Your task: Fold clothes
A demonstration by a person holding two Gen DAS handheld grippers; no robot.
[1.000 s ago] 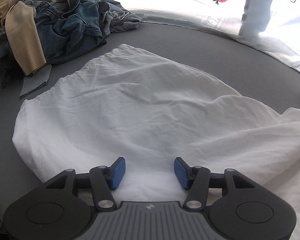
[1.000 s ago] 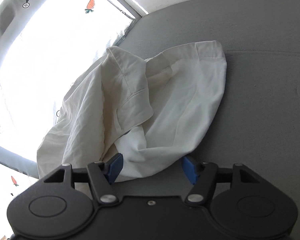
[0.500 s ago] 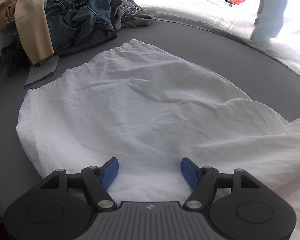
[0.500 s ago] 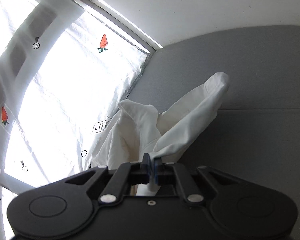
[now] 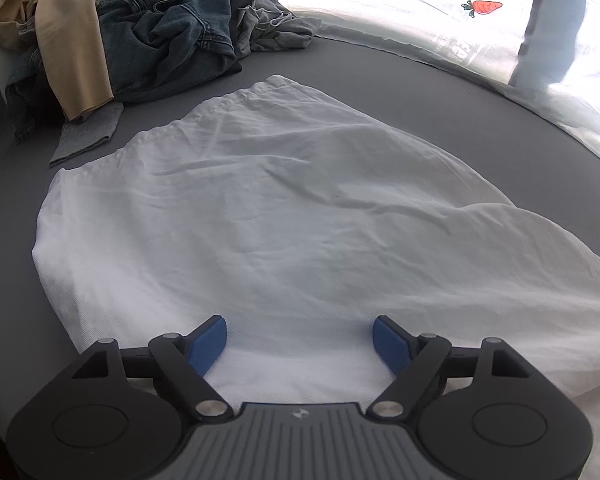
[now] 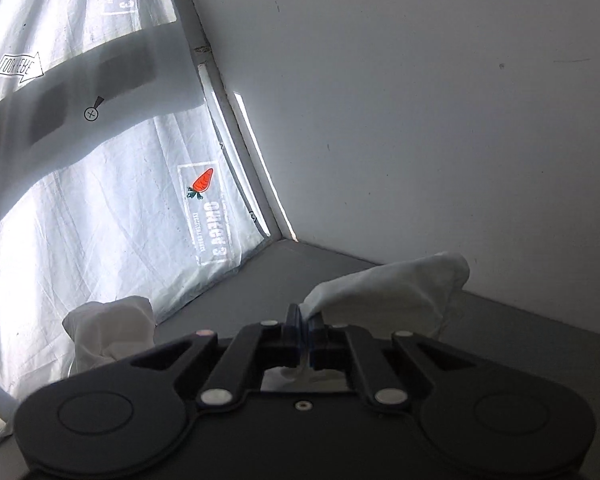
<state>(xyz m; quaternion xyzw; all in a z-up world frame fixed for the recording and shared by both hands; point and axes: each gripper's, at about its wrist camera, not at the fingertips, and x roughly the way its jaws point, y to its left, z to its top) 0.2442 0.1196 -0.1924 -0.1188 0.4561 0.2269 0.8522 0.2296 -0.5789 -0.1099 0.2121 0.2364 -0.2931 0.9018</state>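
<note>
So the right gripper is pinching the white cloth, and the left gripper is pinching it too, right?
Not quite. The right gripper is shut on the white cloth, but the left gripper is not pinching it. The left wrist view shows its blue fingers wide apart above the cloth, gripping nothing.

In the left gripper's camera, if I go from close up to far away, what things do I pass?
Left gripper with jaws open → white garment spread on the gray surface → pile of jeans and tan clothes → bright curtain with a carrot print.
</note>
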